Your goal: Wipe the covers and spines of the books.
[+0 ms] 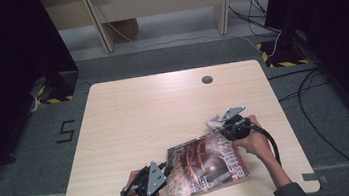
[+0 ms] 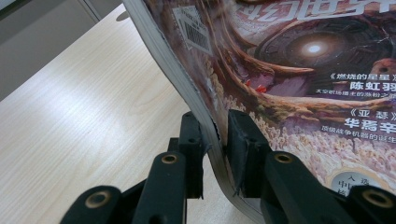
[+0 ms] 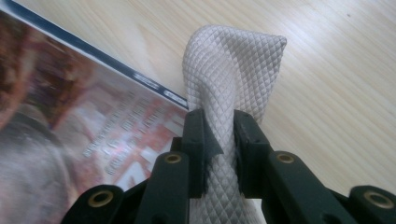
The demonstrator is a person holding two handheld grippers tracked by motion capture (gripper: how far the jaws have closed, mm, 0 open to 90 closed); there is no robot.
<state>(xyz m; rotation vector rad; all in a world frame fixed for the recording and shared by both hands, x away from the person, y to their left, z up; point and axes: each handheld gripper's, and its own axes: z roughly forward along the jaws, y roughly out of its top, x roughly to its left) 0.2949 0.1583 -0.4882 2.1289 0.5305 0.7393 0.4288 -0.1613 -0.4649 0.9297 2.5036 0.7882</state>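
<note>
Pinching the near left edge of a magazine (image 2: 289, 70) with the left claw (image 2: 215, 140), jaws clamped on the curled page block and lifting that side off the table (image 1: 129, 113). Lying near the table's front edge, between both hands, cover up. Gripping a folded white textured cloth (image 3: 233, 65) in the right claw (image 3: 219, 135), just past the magazine's far right corner.

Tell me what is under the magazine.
The left gripper clamps the magazine and lifts its edge, baring pale table beneath. Whatever lies under the rest stays covered. The right gripper pinches a cloth.
</note>
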